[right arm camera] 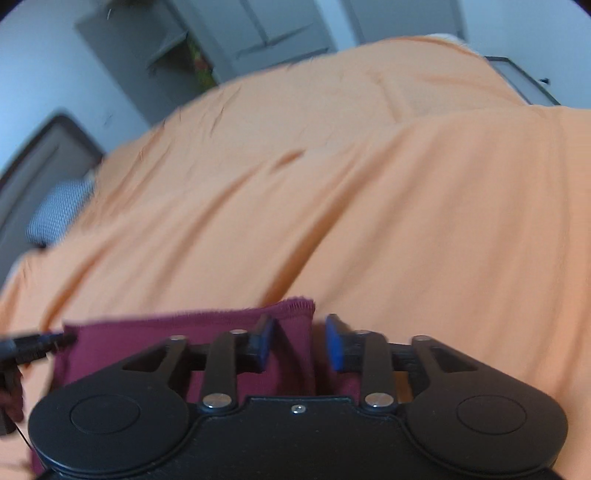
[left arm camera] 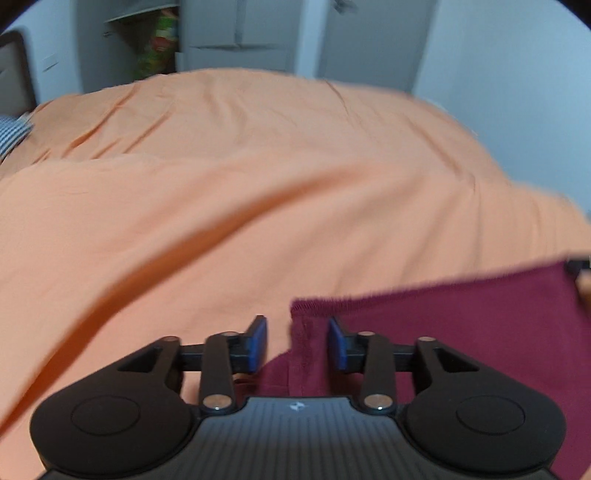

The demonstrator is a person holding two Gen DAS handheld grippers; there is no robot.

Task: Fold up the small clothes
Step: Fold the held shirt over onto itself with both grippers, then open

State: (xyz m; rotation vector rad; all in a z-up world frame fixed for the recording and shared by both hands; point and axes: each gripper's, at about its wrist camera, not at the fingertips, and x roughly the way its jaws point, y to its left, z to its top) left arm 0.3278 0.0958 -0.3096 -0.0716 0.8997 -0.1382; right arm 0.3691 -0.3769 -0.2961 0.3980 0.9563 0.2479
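A maroon garment (left arm camera: 461, 325) lies on an orange bedsheet (left arm camera: 258, 184). My left gripper (left arm camera: 297, 343) is open, its blue pads either side of the garment's near left hemmed corner, not clamped on it. In the right wrist view the garment (right arm camera: 177, 336) spreads to the left, its hemmed right corner between the open blue pads of my right gripper (right arm camera: 299, 343). The left gripper's tip (right arm camera: 33, 345) shows at the garment's far left edge. The right gripper's tip (left arm camera: 578, 264) shows at the far right of the left wrist view.
The orange sheet (right arm camera: 369, 184) covers the whole bed, with long wrinkles. A checked pillow (left arm camera: 11, 136) lies at the bed's left end by a dark headboard (right arm camera: 40, 158). Grey wardrobe doors (left arm camera: 258, 33) and a colourful hanging cloth (left arm camera: 159, 44) stand beyond the bed.
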